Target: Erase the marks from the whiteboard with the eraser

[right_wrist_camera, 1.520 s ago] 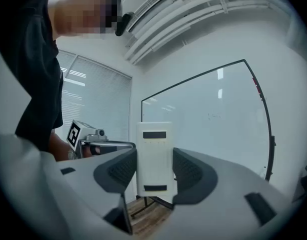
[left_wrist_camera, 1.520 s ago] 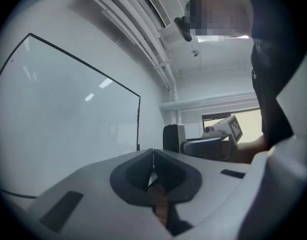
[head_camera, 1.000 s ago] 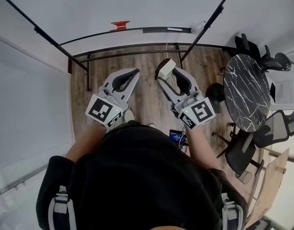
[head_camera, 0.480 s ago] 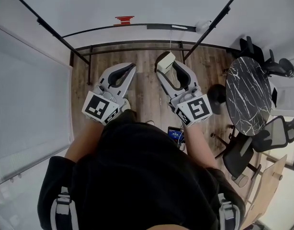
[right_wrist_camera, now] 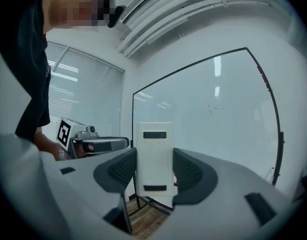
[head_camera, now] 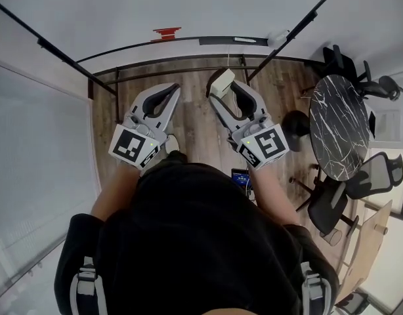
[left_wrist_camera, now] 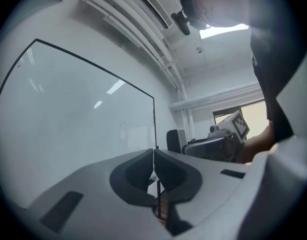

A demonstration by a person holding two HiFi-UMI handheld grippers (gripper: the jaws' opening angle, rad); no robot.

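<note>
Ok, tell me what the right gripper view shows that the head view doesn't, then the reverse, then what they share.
Only the right gripper view: faint marks on the whiteboard, and ceiling ducts. Only the head view: the marble table, office chairs, the person's torso. Both: the eraser clamped in the right gripper, the left gripper, wood floor.

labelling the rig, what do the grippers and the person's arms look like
Both the left gripper and right gripper are light grey shells with dark inner pads; each carries a white cube of black square markers. The person wears a black short-sleeved top.
</note>
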